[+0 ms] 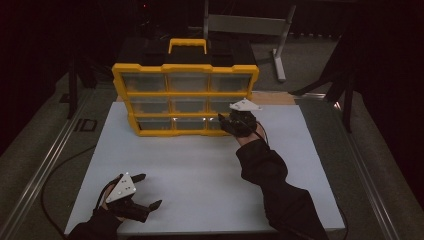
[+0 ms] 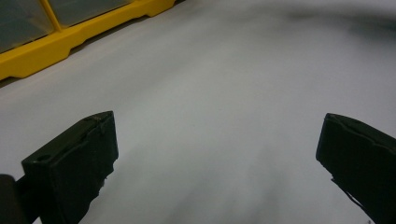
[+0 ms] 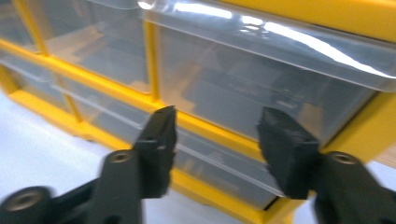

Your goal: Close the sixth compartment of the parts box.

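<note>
A yellow cabinet (image 1: 185, 95) with three rows of clear drawers and a handle on top stands at the far edge of the white board (image 1: 200, 175). My right gripper (image 1: 223, 123) is at the cabinet's bottom right corner. In the right gripper view its jaws (image 3: 215, 121) stand apart just in front of the right column of drawers (image 3: 252, 88), near the yellow bar above the lowest drawer (image 3: 224, 172), with nothing pinched between them. My left gripper (image 1: 151, 190) rests at the board's near left corner, wide open over bare white board (image 2: 219, 126).
A dark floor surrounds the board, with a metal rail (image 1: 45, 165) along the left and another on the right. A grey metal stand (image 1: 280, 45) is behind the cabinet. A cable (image 1: 60, 170) trails off at the left.
</note>
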`<state>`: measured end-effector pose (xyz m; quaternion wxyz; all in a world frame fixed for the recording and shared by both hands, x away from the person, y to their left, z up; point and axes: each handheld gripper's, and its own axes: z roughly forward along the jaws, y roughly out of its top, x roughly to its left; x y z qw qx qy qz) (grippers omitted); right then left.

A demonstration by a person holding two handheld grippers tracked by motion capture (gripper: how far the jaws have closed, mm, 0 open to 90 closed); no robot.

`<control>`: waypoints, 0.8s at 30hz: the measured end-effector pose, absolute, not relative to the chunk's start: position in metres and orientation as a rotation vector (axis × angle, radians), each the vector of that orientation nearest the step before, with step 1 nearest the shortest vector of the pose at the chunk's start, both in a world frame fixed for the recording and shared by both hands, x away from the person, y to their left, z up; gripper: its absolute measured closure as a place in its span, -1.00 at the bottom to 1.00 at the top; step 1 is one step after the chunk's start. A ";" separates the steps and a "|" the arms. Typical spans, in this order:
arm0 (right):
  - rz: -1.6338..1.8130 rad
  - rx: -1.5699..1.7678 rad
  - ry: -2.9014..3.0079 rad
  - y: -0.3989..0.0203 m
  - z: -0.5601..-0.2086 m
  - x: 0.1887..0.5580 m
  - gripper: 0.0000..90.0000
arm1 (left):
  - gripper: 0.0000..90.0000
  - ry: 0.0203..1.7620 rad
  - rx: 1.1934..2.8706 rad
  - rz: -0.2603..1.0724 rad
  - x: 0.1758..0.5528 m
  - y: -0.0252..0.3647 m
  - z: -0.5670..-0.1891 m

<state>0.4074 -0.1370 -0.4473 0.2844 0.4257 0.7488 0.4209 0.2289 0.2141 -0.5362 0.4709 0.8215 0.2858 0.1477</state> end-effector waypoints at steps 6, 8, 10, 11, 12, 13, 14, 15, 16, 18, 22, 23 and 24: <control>1.144 1.104 2.051 -0.132 -0.445 0.404 -0.57 | -1.00 0.698 2.013 0.362 0.229 0.214 -0.536; 1.141 1.102 2.059 -0.132 -0.445 0.403 -0.70 | -1.00 0.696 2.013 0.364 0.229 0.214 -0.536; 1.139 1.100 2.079 -0.131 -0.444 0.403 -0.76 | -1.00 0.696 2.013 0.365 0.228 0.214 -0.536; 1.137 1.100 2.086 -0.131 -0.444 0.403 -0.78 | -1.00 0.697 2.012 0.365 0.228 0.214 -0.536; 1.137 1.095 2.084 -0.131 -0.443 0.402 -0.78 | -1.00 0.696 2.010 0.363 0.228 0.214 -0.536; 1.139 1.097 2.080 -0.131 -0.442 0.401 -0.80 | -1.00 0.696 2.010 0.363 0.228 0.214 -0.536; 1.148 1.104 2.081 -0.132 -0.441 0.401 -0.80 | -1.00 0.695 2.012 0.363 0.228 0.214 -0.536; 1.143 1.102 2.088 -0.132 -0.441 0.400 -0.80 | -1.00 0.694 2.013 0.362 0.228 0.215 -0.536; 1.135 1.103 2.096 -0.132 -0.440 0.400 -0.80 | -1.00 0.695 2.012 0.362 0.228 0.215 -0.536; 1.144 1.093 2.101 -0.133 -0.439 0.400 -0.81 | -1.00 0.694 2.013 0.361 0.228 0.215 -0.536; 1.188 1.052 2.129 -0.139 -0.435 0.395 -0.81 | -1.00 0.695 2.011 0.362 0.227 0.216 -0.536; 1.197 1.046 2.131 -0.140 -0.434 0.393 -0.81 | -1.00 0.693 2.012 0.362 0.227 0.216 -0.536; 1.202 1.037 2.136 -0.141 -0.434 0.392 -0.81 | -1.00 0.694 2.014 0.361 0.227 0.215 -0.536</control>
